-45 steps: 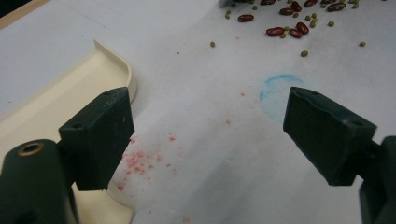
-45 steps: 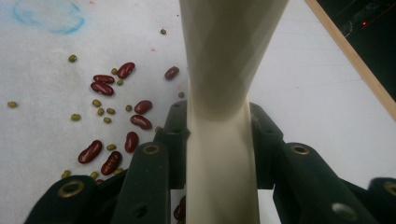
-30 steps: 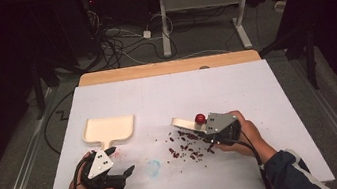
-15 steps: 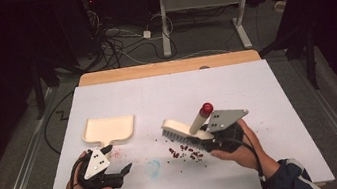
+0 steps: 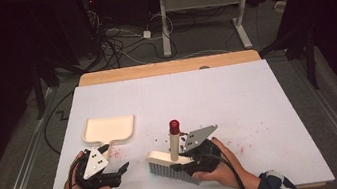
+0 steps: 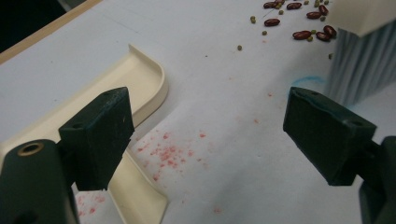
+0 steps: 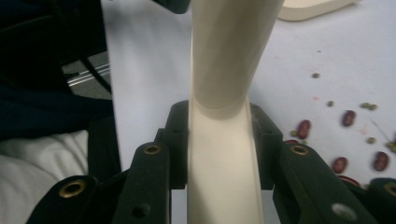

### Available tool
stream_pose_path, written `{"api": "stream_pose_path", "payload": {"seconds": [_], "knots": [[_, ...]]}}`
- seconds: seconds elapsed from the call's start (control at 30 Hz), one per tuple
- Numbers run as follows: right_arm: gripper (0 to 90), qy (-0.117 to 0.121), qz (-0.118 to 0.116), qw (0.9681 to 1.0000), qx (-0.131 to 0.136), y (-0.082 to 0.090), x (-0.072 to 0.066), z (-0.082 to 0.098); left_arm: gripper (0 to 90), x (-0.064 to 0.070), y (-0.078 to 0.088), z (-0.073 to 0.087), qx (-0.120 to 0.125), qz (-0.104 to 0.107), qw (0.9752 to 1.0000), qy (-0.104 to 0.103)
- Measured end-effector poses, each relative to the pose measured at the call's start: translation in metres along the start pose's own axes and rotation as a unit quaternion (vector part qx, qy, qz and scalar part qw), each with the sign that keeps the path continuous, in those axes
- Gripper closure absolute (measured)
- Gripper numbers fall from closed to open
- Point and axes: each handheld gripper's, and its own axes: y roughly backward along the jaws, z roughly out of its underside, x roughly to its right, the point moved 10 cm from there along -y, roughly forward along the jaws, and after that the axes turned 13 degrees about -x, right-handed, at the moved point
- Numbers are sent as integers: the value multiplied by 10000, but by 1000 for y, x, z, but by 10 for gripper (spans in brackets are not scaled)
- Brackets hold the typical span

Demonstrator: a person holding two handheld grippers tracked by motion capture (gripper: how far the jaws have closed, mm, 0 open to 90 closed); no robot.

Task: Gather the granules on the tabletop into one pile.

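Right gripper point(image 5: 194, 159), jaws clamped on the brush point(image 5: 169, 165), has swung it upright, nearer the dustpan point(image 5: 109, 128); left gripper point(image 5: 117, 172) waits, jaws wide; beans point(image 6: 303, 33) unswept.

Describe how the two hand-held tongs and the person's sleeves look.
Both tongs, the left and the right, have black bodies, each topped by a grey three-cornered plate with small dark holes. The left jaws end in blocky dark pads. Brass-coloured rivets sit in the right tongs' black arms. A thin black cable trails from each. The sleeves are dark navy.
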Motion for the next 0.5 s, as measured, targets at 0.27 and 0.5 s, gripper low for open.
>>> {"api": "stream_pose_path", "payload": {"seconds": [0.27, 0.5], "knots": [[671, -428, 276, 9987, 42, 6, 35, 7, 153, 1, -1, 0, -39, 20, 10000, -33], [671, -684, 535, 9962, 39, 17, 55, 14, 153, 2, 0, 0, -9, 40, 10000, -24]]}}
